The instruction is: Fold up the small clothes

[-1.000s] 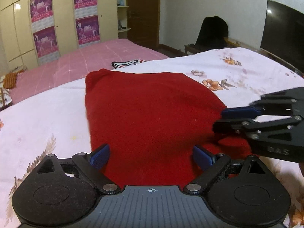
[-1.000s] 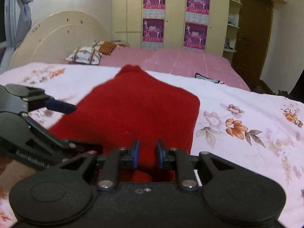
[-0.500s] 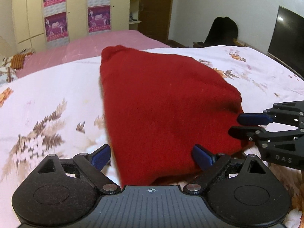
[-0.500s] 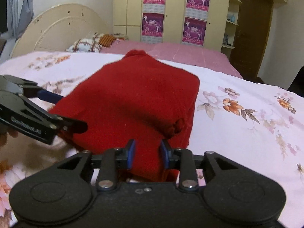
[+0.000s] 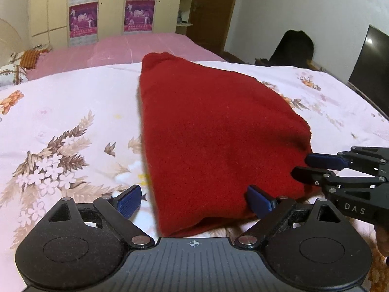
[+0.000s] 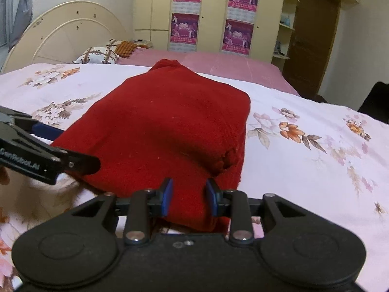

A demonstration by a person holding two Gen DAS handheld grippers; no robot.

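A folded red knit garment [image 5: 214, 131] lies on the floral bedspread [image 5: 60, 126], with its narrow end pointing away. My left gripper [image 5: 193, 197] stands wide open at its near left corner: the right pad [image 5: 259, 200] touches the fabric and the left pad [image 5: 128, 197] is over the bedspread. In the right wrist view the left gripper [image 6: 79, 147] comes in from the left. My right gripper [image 6: 189, 194] is at the near right corner of the garment [image 6: 170, 121]. Its jaws are opening, the near fold still lies between them, and the pads do not pinch it.
Behind the bedspread is a pink sheet [image 6: 218, 60], with pillows [image 6: 99, 54] and a rounded headboard [image 6: 65, 36] at the far left. Wardrobe doors with posters [image 6: 237, 35] and a brown door [image 6: 313, 36] line the back wall. A dark screen [image 5: 369, 63] stands at the right.
The garment's near edge has come down onto the bed. The right jaws have widened around the fold. The left gripper has shifted left, so its left pad is now off the cloth.
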